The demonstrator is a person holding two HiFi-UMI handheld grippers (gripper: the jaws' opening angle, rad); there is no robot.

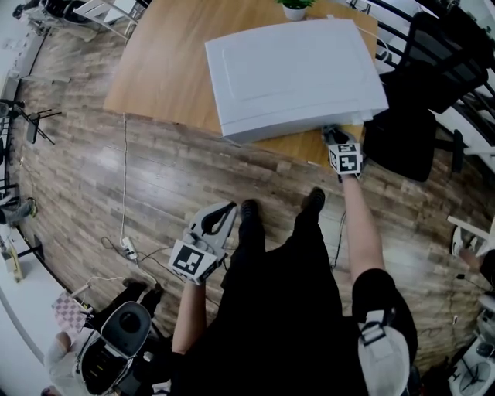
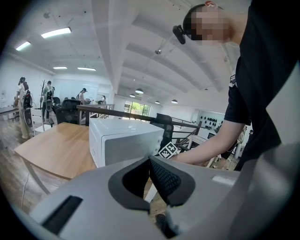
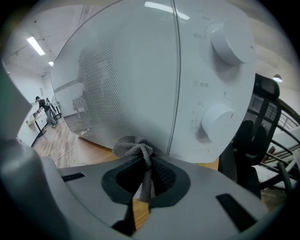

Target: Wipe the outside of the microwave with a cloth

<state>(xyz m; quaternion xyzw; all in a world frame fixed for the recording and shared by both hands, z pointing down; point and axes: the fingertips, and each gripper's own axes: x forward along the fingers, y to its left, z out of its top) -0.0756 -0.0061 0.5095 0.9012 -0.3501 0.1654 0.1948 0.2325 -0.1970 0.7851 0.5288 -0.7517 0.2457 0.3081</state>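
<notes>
A white microwave stands on a wooden table; it also shows in the left gripper view. Its door and two knobs fill the right gripper view. My right gripper is at the microwave's front lower edge, near the right end, shut on a grey cloth whose bunched end presses against the bottom of the door. My left gripper hangs low over the floor, away from the table, jaws shut with nothing between them.
A black office chair stands right of the table. A small potted plant sits at the table's far edge. Cables and a power strip lie on the wooden floor to the left. Equipment stands at bottom left.
</notes>
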